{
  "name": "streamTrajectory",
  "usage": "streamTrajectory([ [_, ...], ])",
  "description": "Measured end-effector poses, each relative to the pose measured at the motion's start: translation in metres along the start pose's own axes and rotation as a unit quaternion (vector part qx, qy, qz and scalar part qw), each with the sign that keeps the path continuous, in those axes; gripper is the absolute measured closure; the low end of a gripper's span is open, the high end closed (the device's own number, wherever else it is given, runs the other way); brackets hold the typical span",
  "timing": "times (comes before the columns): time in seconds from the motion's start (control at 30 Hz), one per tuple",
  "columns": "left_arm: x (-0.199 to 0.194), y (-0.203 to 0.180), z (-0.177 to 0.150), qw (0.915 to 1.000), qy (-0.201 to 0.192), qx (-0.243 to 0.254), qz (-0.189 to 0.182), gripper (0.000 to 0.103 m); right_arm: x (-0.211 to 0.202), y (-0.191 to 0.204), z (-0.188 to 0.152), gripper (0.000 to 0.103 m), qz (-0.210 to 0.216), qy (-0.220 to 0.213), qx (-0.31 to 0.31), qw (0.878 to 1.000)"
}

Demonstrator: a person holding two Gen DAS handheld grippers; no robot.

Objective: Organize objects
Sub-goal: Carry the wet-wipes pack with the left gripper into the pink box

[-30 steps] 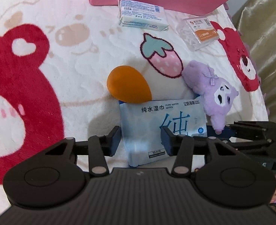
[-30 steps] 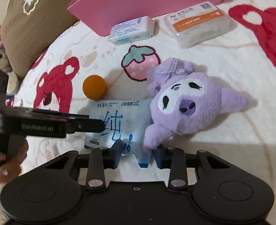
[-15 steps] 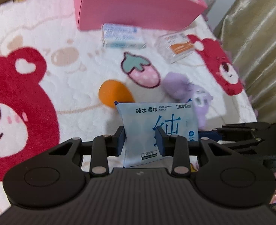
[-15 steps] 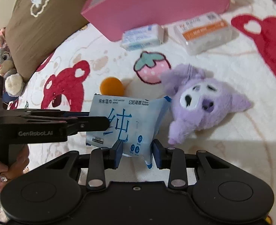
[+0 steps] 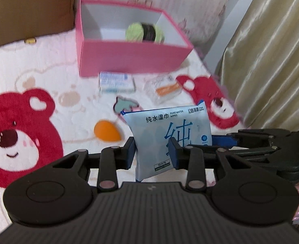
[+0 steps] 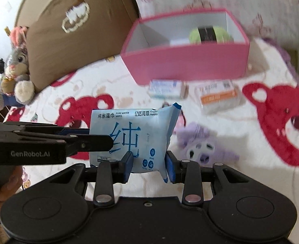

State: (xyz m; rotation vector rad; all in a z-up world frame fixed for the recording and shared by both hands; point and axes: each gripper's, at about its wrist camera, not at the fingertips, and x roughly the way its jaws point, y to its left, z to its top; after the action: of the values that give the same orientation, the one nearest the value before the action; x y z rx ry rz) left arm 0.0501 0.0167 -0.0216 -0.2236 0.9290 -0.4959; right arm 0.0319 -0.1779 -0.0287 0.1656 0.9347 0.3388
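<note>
Printed words on the wipes pack and one tool

The light-blue wipes pack (image 6: 133,138) carries "纯水湿巾" and "PURE WATER WIPES" along its top edge, then "亿格海斯" with small Latin letters beside it that look like "Eager Health", and one large blue "纯" across its face; a small boxed line at its lower edge is too fine to read. The left tool (image 6: 100,140), seen from the right wrist, bears "GenRobot.AI" in grey on its black body. Labels on the two small boxes farther back are blurred.
</note>
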Motion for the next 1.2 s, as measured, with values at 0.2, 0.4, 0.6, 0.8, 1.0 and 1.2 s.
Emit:
streamTrajectory([
  [0.2,-0.024,-0.020,0.038,0.9996,-0.025,0.011,0.006,0.069,-0.027,0.001,0.029,0.064,0.018,-0.027,-0.022,0.999],
  [0.4,-0.029,-0.036,0.089,0.9993,-0.026,0.019,0.020,0.069,-0.043,-0.001,0.078,0.064,0.011,-0.042,-0.054,0.998],
  [0.6,-0.022,-0.031,0.143,0.9988,-0.029,0.003,0.039,0.069,-0.035,-0.007,0.133,0.064,0.017,-0.047,-0.072,0.996],
  [0.8,0.020,-0.011,0.193,0.9969,-0.016,-0.033,0.070,0.069,0.006,-0.021,0.181,0.064,0.023,-0.028,-0.071,0.997],
  [1.0,0.084,0.017,0.224,0.9903,0.020,-0.076,0.115,0.069,0.076,-0.040,0.213,0.064,0.020,0.009,-0.078,0.997],
  [1.2,0.137,0.030,0.232,0.9855,0.047,-0.056,0.153,0.069,0.136,-0.073,0.217,0.064,0.042,0.032,-0.042,0.998],
])
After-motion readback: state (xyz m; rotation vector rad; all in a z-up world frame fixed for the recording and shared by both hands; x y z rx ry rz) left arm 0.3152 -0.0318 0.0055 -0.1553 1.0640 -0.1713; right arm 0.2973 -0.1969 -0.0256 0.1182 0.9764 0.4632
